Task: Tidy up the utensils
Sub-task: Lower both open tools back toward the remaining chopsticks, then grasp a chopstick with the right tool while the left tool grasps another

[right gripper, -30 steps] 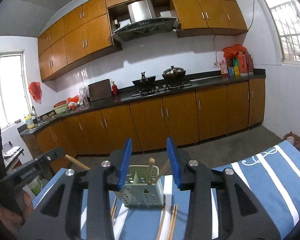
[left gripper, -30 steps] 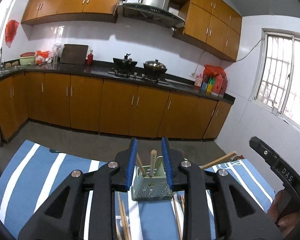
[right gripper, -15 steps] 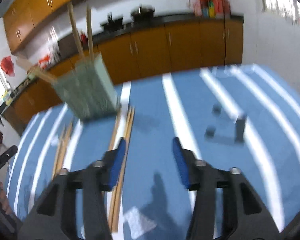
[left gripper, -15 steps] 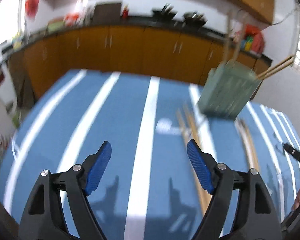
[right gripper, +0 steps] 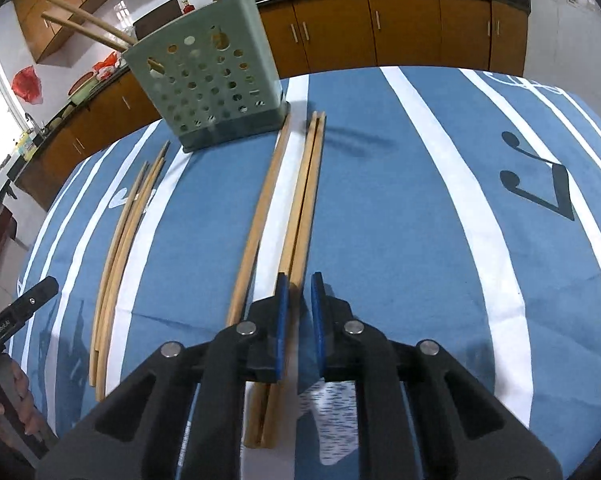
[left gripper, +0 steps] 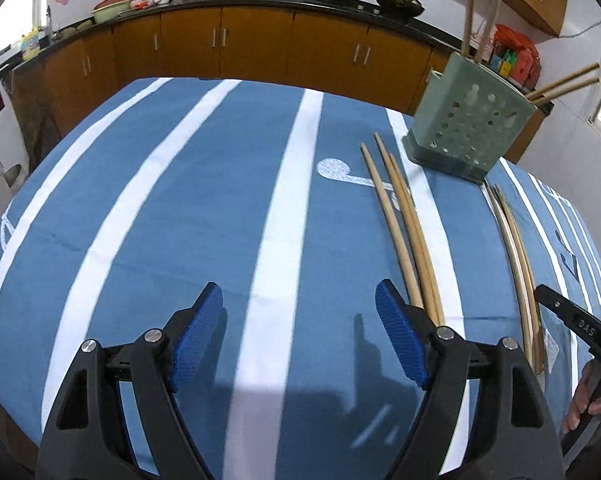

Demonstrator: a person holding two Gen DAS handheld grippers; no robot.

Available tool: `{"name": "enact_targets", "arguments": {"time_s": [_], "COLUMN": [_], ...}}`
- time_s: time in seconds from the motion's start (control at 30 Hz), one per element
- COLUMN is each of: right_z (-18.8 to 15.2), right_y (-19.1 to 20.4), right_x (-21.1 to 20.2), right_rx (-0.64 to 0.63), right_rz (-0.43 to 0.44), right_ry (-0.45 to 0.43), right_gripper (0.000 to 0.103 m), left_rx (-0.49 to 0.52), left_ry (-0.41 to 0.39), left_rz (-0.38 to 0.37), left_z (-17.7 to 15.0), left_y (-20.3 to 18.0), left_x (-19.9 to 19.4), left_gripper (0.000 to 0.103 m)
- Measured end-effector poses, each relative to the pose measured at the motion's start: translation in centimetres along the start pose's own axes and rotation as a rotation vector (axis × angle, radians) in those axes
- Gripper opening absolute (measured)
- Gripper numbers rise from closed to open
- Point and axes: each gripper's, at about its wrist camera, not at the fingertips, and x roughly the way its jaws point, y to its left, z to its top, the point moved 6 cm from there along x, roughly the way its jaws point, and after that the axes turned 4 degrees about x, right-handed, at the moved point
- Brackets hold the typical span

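Right gripper (right gripper: 298, 294): the jaws are closing low in the middle of the right wrist view, around the near ends of a pair of chopsticks (right gripper: 306, 196); whether the pads already press the wood cannot be told.
Left gripper (left gripper: 300, 340): the jaws are spread wide over bare blue-and-white striped cloth (left gripper: 180, 184) at the bottom of the left wrist view, with nothing between them.
Holder (right gripper: 206, 76): the pale green perforated holder stands upright on the bench at the upper left of the right wrist view; several chopsticks already lean in it.
Loose chopsticks: a single stick (right gripper: 260, 216) lies just left of the pair; another bundle (right gripper: 120, 240) lies further left.
Step in hand: the pair is judged to be under pick-up for the holder.
Doing it well: both sticks should be caught together, squarely across the pads, before any lift.
Risk: the single stick beside the pair may be nudged.
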Motion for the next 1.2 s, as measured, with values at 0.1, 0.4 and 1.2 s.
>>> {"name": "enact_targets", "arguments": {"time_s": [0.1, 0.4, 1.2], "right_z": [-0.1, 0.9, 0.6], "right_y": [0.0, -3.3, -3.9], "right_x": [0.2, -0.3, -0.4], "right_rx": [-0.012, 0.059, 0.019], "right_rz": [-0.001, -0.139, -0.173], "right_ry": [0.009, -0.042, -0.056], "right_gripper": [0.013, 0.008, 0.009], "left_rx": [0.01, 0.046, 0.159], "left_ry": [0.007, 0.029, 0.066], "left_rz": [-0.023, -0.079, -0.023], "left_z": [-0.1, -0.2, -0.2], "left_y": [-0.8, -2.9, -7.2], "left_x": [0.3, 0.9, 3.2], "left_gripper": [0.078, 0.078, 0.015]}}
